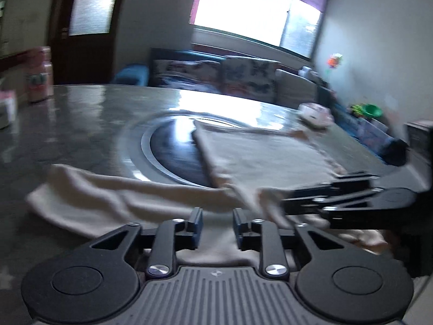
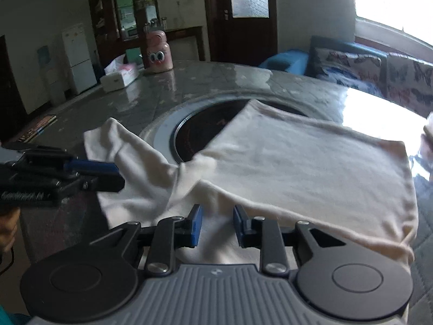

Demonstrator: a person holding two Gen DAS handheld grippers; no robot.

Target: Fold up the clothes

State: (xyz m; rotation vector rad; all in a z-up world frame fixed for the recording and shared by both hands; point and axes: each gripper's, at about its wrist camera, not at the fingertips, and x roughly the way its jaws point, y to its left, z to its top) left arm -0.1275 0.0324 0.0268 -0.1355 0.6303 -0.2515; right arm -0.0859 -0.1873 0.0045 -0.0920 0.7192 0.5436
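A cream shirt (image 2: 297,162) lies on the grey table (image 2: 189,81), its body partly over a dark round hob (image 2: 200,130). One sleeve (image 2: 130,157) trails off to the left. My right gripper (image 2: 217,216) stands low at the shirt's near edge, its blue pads apart with flat cloth showing in the gap. In the left wrist view it comes in from the right (image 1: 286,203) at a bunched fold of the shirt (image 1: 270,157). My left gripper (image 1: 217,216) is open above the sleeve (image 1: 94,192) with nothing pinched. From the right wrist view it hovers beside the sleeve (image 2: 119,174).
A pink jar with a cartoon face (image 2: 159,51) and a white tissue box (image 2: 119,77) stand at the table's far left. A small pale box (image 1: 315,113) sits at the far right edge. A sofa (image 1: 243,75) runs behind the table under the window.
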